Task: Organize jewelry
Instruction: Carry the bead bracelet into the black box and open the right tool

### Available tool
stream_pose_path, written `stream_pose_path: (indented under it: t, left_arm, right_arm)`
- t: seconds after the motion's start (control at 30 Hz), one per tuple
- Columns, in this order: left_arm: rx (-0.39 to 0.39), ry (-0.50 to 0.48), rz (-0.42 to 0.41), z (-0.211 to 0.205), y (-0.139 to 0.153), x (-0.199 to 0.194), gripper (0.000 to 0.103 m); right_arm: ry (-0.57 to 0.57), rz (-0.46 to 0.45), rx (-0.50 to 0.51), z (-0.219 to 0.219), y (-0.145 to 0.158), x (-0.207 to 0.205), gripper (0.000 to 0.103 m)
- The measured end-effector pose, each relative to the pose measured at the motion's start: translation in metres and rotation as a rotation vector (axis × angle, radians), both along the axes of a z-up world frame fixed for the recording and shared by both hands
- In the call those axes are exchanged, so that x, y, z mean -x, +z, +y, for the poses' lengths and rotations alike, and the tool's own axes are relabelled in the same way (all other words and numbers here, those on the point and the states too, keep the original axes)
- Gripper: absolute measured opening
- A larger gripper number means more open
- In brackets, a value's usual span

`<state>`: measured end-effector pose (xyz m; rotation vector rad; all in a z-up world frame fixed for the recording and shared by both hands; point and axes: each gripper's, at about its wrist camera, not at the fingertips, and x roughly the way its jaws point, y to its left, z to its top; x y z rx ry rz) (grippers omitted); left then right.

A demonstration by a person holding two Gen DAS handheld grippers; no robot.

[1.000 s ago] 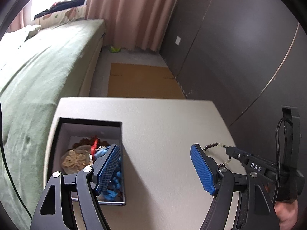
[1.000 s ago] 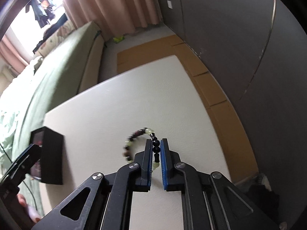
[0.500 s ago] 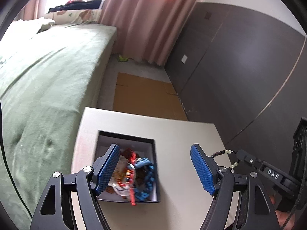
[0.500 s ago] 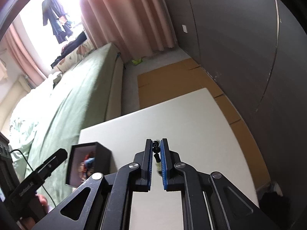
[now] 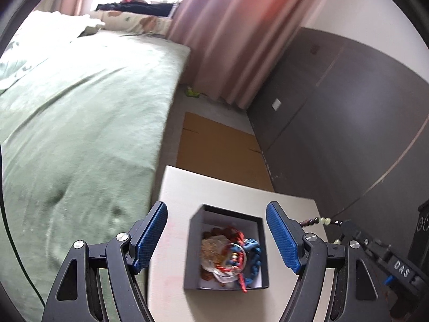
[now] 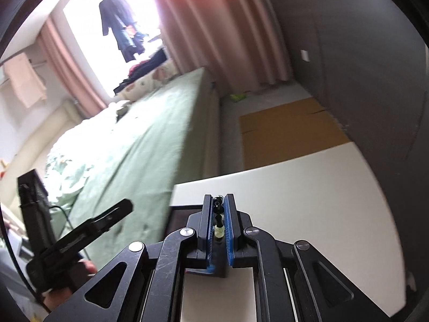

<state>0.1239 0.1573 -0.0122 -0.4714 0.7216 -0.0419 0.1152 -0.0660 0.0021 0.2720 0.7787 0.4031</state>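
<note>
A black jewelry box (image 5: 225,249) with a white lining stands open on the white table (image 5: 233,190), holding a tangle of red, blue and gold pieces. My left gripper (image 5: 217,232) hangs above it, open, with the box between its blue pads and nothing gripped. My right gripper (image 6: 218,216) is shut on a beaded bracelet (image 6: 218,224) of dark and pale green beads. In the left wrist view the bracelet (image 5: 319,220) dangles at the right gripper's tip, just right of the box. In the right wrist view the box's dark edge (image 6: 178,221) shows below my fingers.
A bed with a green cover (image 5: 80,123) runs along the table's left side. Flat cardboard (image 5: 217,145) lies on the floor beyond the table, by a dark wall (image 5: 348,112). Pink curtains (image 5: 236,32) hang at the back. A hand (image 6: 64,292) holds the left gripper.
Both grippers have lifted and swung left. The box now sits centred between my left pads instead of at the left. The bracelet has come up off the table, near the box.
</note>
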Motion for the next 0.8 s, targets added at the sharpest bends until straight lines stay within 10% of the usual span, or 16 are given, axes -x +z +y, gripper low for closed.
stream_pose_path:
  t: [0.4, 0.57, 0.7, 0.8]
  left_arm:
    - [0.027, 0.010, 0.012, 0.036, -0.002, 0.009, 0.077]
    - [0.030, 0.019, 0.010, 0.044, -0.001, 0.014, 0.077]
    - [0.036, 0.023, 0.011, 0.044, -0.002, 0.014, 0.077]
    - [0.036, 0.024, 0.009, 0.040, -0.001, 0.013, 0.077]
  right_arm:
    - [0.106, 0.040, -0.002, 0.061, -0.017, -0.004, 0.010]
    - [0.000, 0.204, 0.106, 0.049, -0.052, -0.024, 0.012]
    - [-0.008, 0.200, 0.096, 0.042, -0.051, -0.020, 0.061]
    - [-0.001, 0.165, 0.100, 0.040, -0.044, -0.014, 0.065]
